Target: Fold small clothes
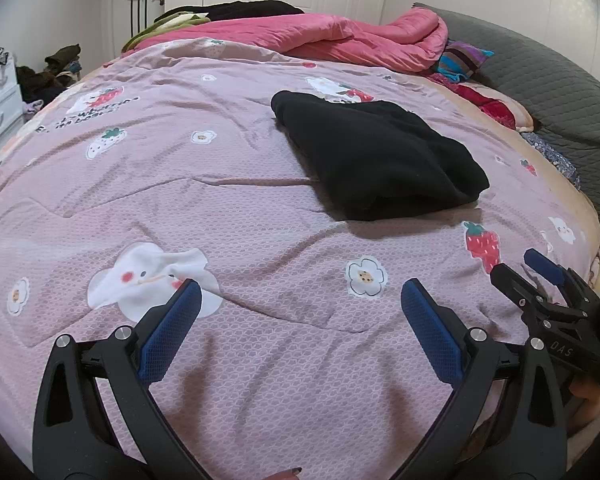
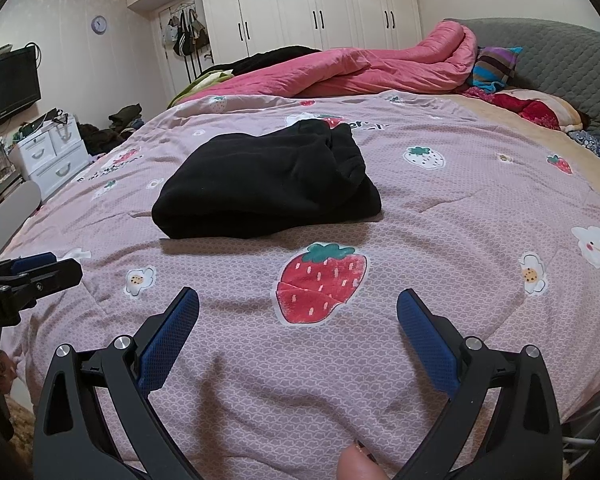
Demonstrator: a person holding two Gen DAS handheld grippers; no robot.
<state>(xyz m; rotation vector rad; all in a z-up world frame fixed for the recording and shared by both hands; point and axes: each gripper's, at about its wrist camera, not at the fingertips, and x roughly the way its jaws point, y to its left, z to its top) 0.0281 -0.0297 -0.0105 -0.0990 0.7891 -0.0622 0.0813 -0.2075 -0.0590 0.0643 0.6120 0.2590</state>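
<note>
A black garment (image 1: 376,156) lies folded into a thick rectangle on the pink strawberry-print bedspread (image 1: 228,216); in the right wrist view the garment (image 2: 268,184) sits ahead and slightly left. My left gripper (image 1: 302,300) hovers open over the bedspread, well short of the garment, nothing between its blue pads. My right gripper (image 2: 298,308) is open too, above a printed strawberry, empty. The right gripper (image 1: 536,268) shows at the right edge of the left wrist view, and the left gripper (image 2: 40,268) at the left edge of the right wrist view.
A crumpled pink duvet (image 2: 364,68) and dark clothes lie at the far side of the bed. A grey headboard (image 2: 556,56) and pillows are on the right. White drawers (image 2: 48,156), a TV and clothes piles stand left of the bed. White wardrobes (image 2: 320,4) line the back wall.
</note>
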